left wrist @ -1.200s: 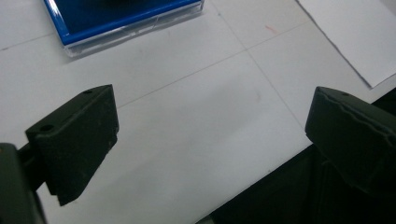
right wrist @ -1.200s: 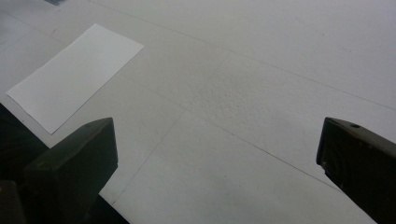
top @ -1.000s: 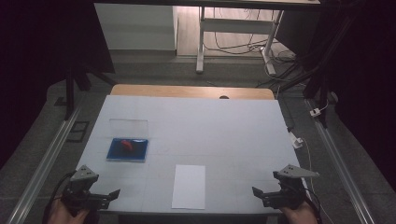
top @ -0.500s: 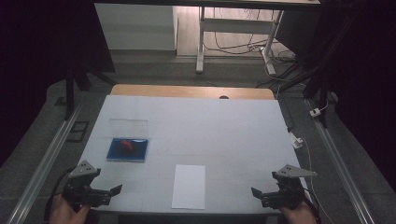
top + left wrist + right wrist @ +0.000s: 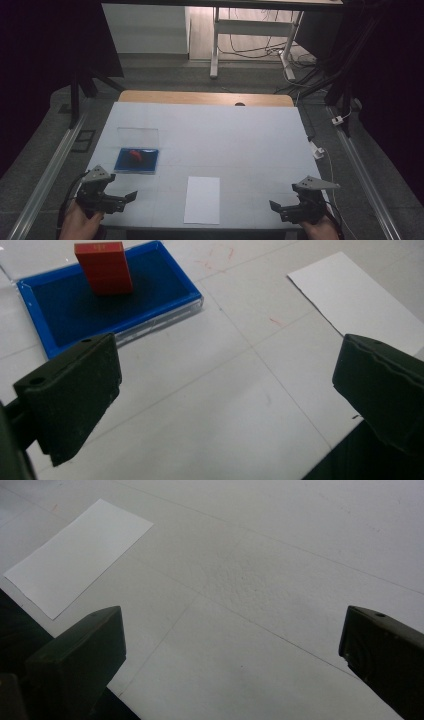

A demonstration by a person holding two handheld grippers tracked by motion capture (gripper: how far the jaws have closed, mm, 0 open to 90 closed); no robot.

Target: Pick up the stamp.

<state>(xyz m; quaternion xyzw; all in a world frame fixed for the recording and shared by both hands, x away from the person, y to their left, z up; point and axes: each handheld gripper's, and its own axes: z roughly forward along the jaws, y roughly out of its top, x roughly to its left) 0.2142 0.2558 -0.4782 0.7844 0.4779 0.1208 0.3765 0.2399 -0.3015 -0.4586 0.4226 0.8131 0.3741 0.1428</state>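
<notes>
At the lower left of the high view, the left gripper (image 5: 127, 196) hovered over the near edge of the white table (image 5: 240, 140), held in the person's left hand (image 5: 80, 225), its jaws spread wide and grasping nothing. At the lower right of the same frame, the right gripper (image 5: 274, 206) sat in the right hand (image 5: 317, 231), likewise released, with bare tabletop between its 2 jaws.

The blue tray (image 5: 136, 161) lay in the left half of the frame, just above the left gripper and apart from it. A red block (image 5: 135, 155) rested inside the tray. A clear lid (image 5: 138, 136) lay flat on the table touching the tray's far edge. In the left gripper view, the tray (image 5: 165, 285) filled the upper left, and the red block (image 5: 103, 267) stood upright on its dark blue floor toward the tray's far end, clear of the rim. The left gripper (image 5: 225, 385) framed empty table below it, with neither jaw touching the tray.

A white sheet of paper (image 5: 202, 199) lay near the bottom centre of the high view, between the 2 grippers and well apart from each. It appeared at the upper right of the left gripper view (image 5: 355, 300) and at the upper left of the right gripper view (image 5: 75, 555), where the right gripper (image 5: 232, 645) pointed at plain table surface.
</notes>
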